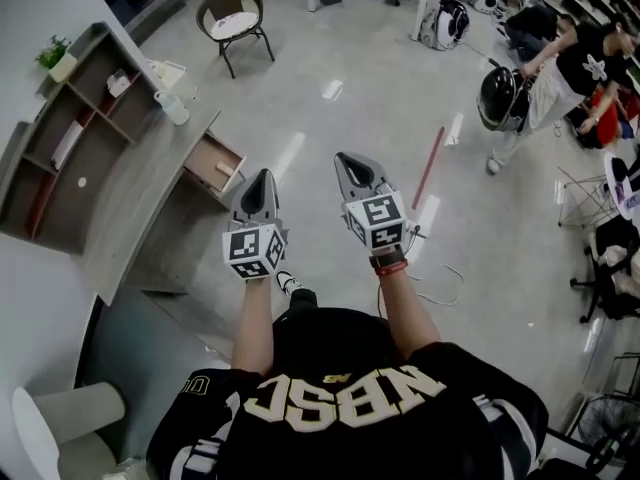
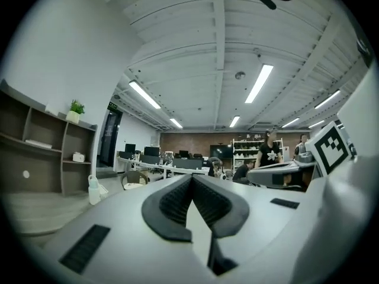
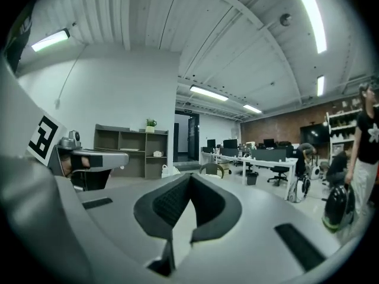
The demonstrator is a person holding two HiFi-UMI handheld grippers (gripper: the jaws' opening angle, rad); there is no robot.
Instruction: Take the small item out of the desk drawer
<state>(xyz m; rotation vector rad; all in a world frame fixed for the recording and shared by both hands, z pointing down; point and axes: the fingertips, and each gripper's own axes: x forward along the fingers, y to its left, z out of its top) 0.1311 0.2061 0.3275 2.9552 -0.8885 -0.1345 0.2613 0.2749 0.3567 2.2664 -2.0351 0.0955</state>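
Observation:
The grey desk [image 1: 130, 208] stands at the left of the head view, with its wooden drawer [image 1: 212, 161] pulled open toward the floor. A small pale item [image 1: 226, 172] lies inside the drawer near its front. My left gripper [image 1: 263, 178] is held in the air just right of the drawer, shut, with nothing between its pads [image 2: 177, 201]. My right gripper [image 1: 347, 160] hovers beside it, farther right over the floor, also shut and empty [image 3: 189, 182]. Both point forward, above drawer height.
A grey shelf unit [image 1: 70, 133] with a small plant [image 1: 52, 53] stands on the desk. A bottle [image 1: 172, 108] sits at the desk's far end. A chair [image 1: 235, 23] stands beyond, a red stick [image 1: 430, 166] lies on the floor, and people [image 1: 560, 68] are at the right.

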